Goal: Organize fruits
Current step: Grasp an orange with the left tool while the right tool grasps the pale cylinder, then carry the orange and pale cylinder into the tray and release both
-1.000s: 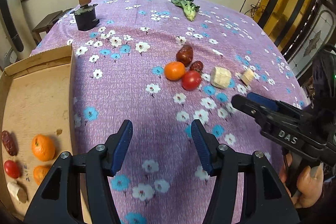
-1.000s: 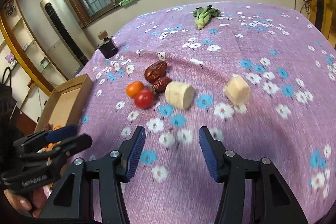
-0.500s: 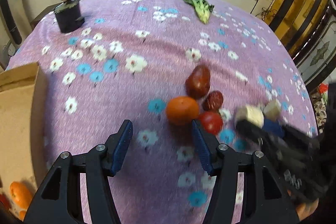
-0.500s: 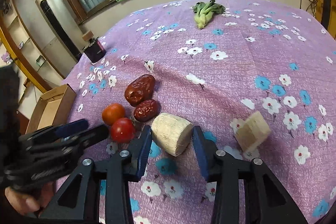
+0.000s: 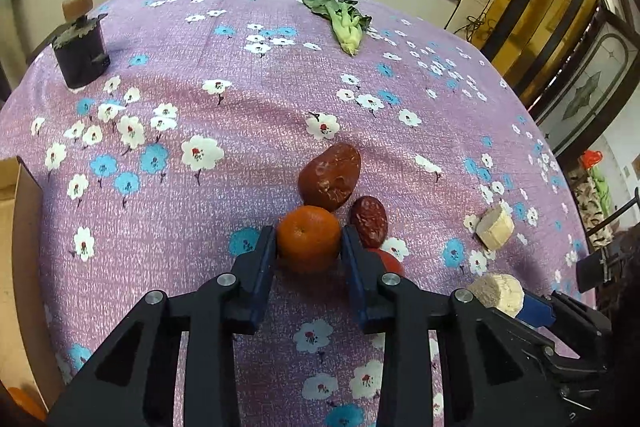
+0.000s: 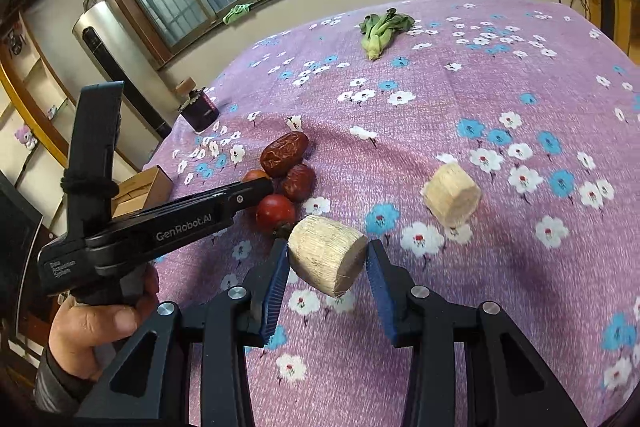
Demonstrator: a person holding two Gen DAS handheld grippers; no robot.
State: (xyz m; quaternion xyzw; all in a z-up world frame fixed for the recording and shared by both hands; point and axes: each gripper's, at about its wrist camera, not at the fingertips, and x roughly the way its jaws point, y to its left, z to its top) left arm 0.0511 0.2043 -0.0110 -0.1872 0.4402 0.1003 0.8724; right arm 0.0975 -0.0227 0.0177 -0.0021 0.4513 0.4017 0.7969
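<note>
On the flowered purple cloth (image 5: 240,99) you are working both grippers at once. Your left gripper (image 5: 308,247) is closing its jaws on the orange (image 5: 309,241); the pads are already pressing its two sides, so you are grasping it where it sits, touching the big red date (image 5: 330,175) behind it and just beside the smaller date (image 5: 369,221). The tomato (image 6: 276,213) is lying right by your right-hand finger, half hidden in the left view. Your right gripper (image 6: 327,267) is clenched on the pale cut cylinder (image 6: 326,254), which looks lifted slightly off the cloth. A second pale chunk (image 6: 452,193) is sitting well apart to the right.

For the step in hand: you are probably best lifting the orange straight up before swinging, so it is not dragging the dates or rolling the tomato. Keep the squeeze centred on the fruit's widest part; it is round and could squirt out. The cardboard box (image 5: 12,211) is showing at the left edge, presumably the drop spot for both pieces. Leafy greens (image 5: 344,23) and the dark jar (image 5: 80,55) are far off, not in your way.
</note>
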